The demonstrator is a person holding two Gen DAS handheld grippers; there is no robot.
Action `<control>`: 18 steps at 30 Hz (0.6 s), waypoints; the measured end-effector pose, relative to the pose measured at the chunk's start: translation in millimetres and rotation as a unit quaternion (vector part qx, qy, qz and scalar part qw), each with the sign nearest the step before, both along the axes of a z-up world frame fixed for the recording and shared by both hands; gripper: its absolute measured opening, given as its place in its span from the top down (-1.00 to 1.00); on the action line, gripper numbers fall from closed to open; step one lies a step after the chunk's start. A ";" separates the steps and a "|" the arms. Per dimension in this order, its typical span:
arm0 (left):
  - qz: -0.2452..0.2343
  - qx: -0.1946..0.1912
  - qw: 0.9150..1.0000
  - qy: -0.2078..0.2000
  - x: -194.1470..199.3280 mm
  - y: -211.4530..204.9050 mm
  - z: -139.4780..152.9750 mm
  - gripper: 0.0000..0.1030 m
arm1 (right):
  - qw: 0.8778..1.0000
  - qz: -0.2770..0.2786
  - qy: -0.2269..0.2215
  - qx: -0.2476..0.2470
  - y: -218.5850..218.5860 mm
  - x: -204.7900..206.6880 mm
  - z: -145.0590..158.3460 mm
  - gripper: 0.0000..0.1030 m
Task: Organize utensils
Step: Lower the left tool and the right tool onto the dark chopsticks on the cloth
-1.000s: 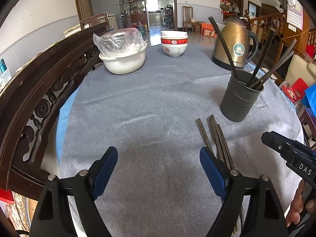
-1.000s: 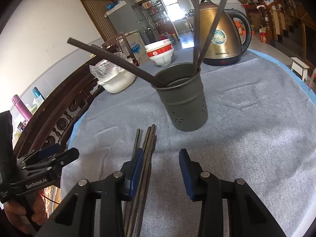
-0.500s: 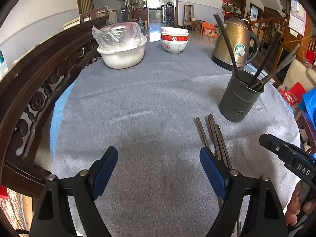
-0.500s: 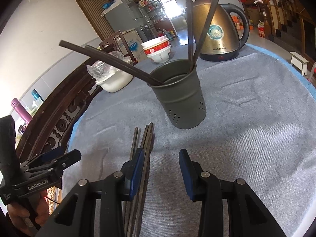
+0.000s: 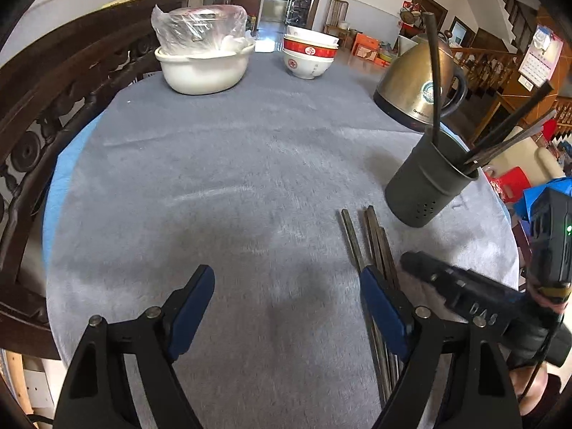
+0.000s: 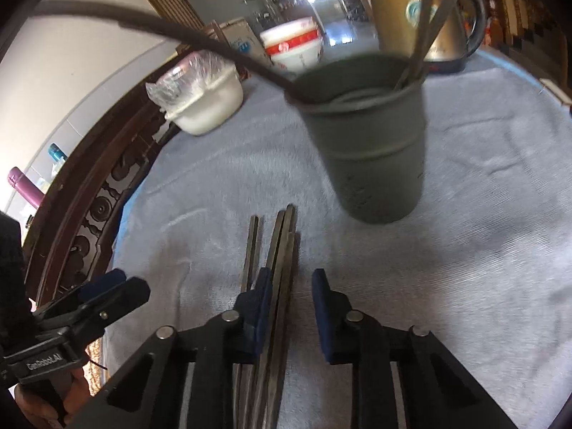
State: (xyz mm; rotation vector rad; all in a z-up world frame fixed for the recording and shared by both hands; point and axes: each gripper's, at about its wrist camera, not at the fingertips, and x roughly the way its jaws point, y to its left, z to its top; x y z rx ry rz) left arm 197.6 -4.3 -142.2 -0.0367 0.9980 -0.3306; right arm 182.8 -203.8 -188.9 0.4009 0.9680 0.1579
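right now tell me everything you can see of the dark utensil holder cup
The utensil holder is a dark grey-green, metal-looking cup, widest at its rolled rim, with ridges round the wall and small holes near the base. It stands upright on the grey tablecloth, in front of the brass kettle. Several dark chopsticks lean out of it in different directions. Loose chopsticks lie on the cloth just short of its base, not touching it. Neither pair of tongs touches it.
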 end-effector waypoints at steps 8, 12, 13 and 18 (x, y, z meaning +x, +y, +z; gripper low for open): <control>-0.013 -0.014 1.000 0.025 10.8 -2.7 -13.8 -0.16 | 0.999 0.010 0.010 -0.036 10.1 13.9 -7.2 0.70; -0.020 -0.024 0.999 0.034 14.4 -5.0 -16.4 -0.06 | 0.998 0.010 0.014 -0.057 7.7 13.3 -6.5 0.83; -0.020 -0.024 0.999 0.034 14.8 -5.3 -16.4 -0.06 | 0.998 0.006 0.015 -0.059 5.7 13.1 -5.8 0.83; -0.022 -0.025 0.999 0.040 16.7 -10.1 -17.7 -0.06 | 0.999 -0.004 0.016 -0.041 -1.3 13.0 -6.1 0.80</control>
